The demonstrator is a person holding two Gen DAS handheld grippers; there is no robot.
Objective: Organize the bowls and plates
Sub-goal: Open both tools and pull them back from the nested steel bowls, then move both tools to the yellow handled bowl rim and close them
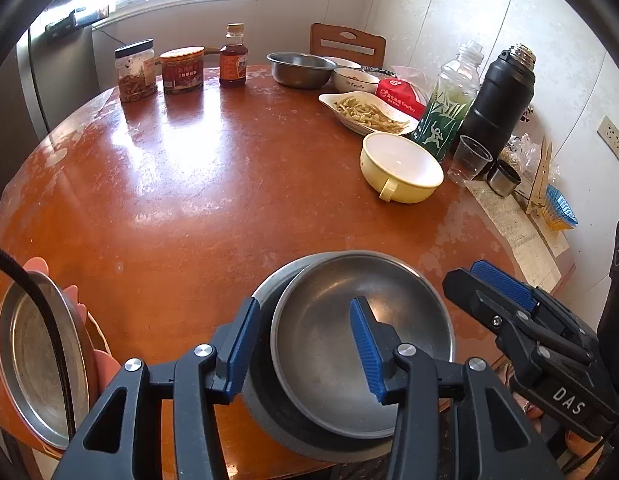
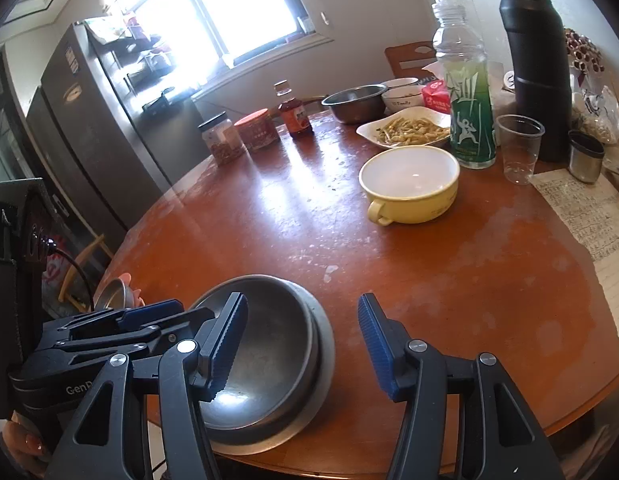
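- At the near edge of the worktop [image 1: 181,184], a steel bowl [image 1: 361,344] sits nested in a second bowl [image 2: 323,364]
- Left tool [image 1: 301,352] partly open, straddling the top bowl's left rim, gripping nothing
- Right tool [image 2: 303,350] partly open, one finger [image 2: 225,340] over the bowl, empty

Your left gripper [image 1: 305,346]: matte black angular frame with triangular cut-outs, silver round screws at the pivots, ribbed blue pads lining the jaws. Your right gripper [image 2: 301,346]: same black frame, silver screws, blue ribbed pads; white "DAS" lettering behind its jaws. Black cable [image 1: 37,304] left of the left jaws.
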